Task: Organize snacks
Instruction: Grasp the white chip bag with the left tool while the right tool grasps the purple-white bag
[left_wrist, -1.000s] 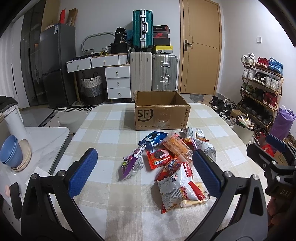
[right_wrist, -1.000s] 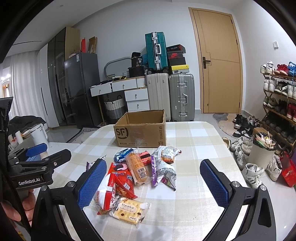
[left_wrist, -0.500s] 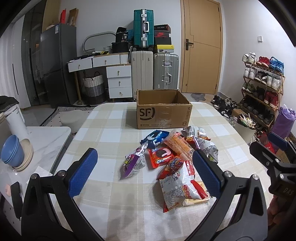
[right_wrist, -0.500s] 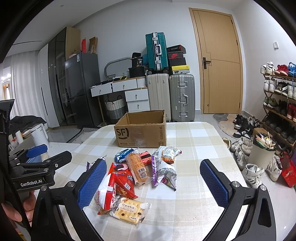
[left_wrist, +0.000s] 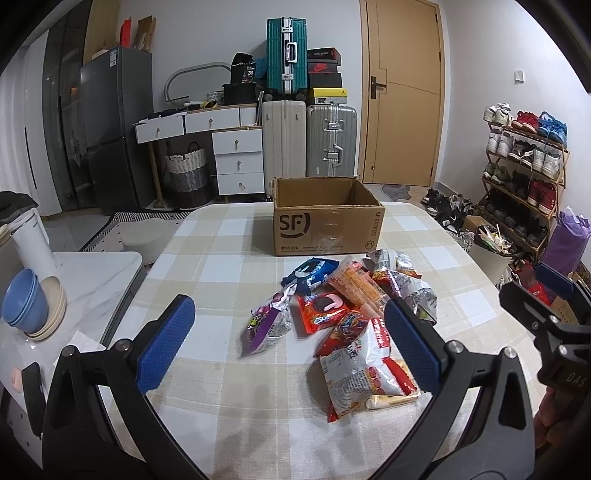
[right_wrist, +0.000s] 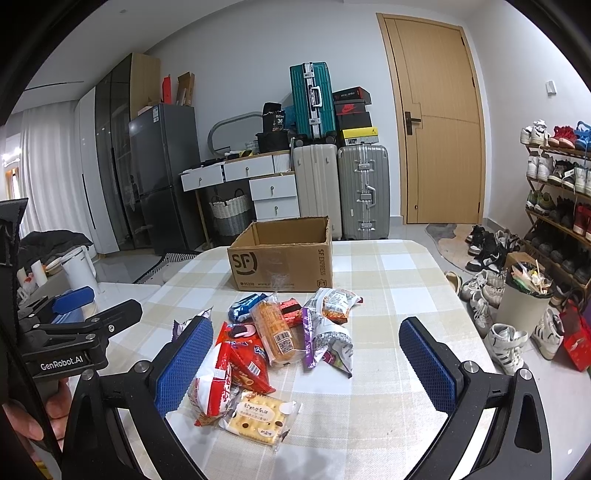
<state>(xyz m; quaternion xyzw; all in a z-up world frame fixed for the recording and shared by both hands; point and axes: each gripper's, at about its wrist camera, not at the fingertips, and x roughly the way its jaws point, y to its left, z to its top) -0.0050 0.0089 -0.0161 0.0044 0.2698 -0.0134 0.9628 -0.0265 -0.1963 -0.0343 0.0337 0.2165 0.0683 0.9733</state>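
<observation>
A heap of several snack packets (left_wrist: 343, 314) (right_wrist: 273, 339) lies mid-table, in front of an open cardboard box (left_wrist: 327, 216) (right_wrist: 282, 260) marked SF. The heap includes a purple packet (left_wrist: 267, 326), a red and white bag (left_wrist: 360, 369) and a cracker pack (right_wrist: 258, 415) nearest me. My left gripper (left_wrist: 288, 343) hovers open above the table short of the heap, holding nothing. The right gripper (right_wrist: 304, 363) is open too, empty, over the heap's near end. Each gripper shows at the edge of the other's view.
The table wears a checked cloth (left_wrist: 221, 406). Left of it a white counter carries stacked bowls (left_wrist: 31, 306) and a kettle (right_wrist: 79, 267). Suitcases (left_wrist: 310, 140), drawers and a fridge line the back wall. A shoe rack (left_wrist: 524, 177) and bin (right_wrist: 522, 299) stand right.
The left wrist view has crept slightly forward and right; box and snacks sit a little further right in it. The right wrist view is nearly unchanged. Both grippers stay open.
</observation>
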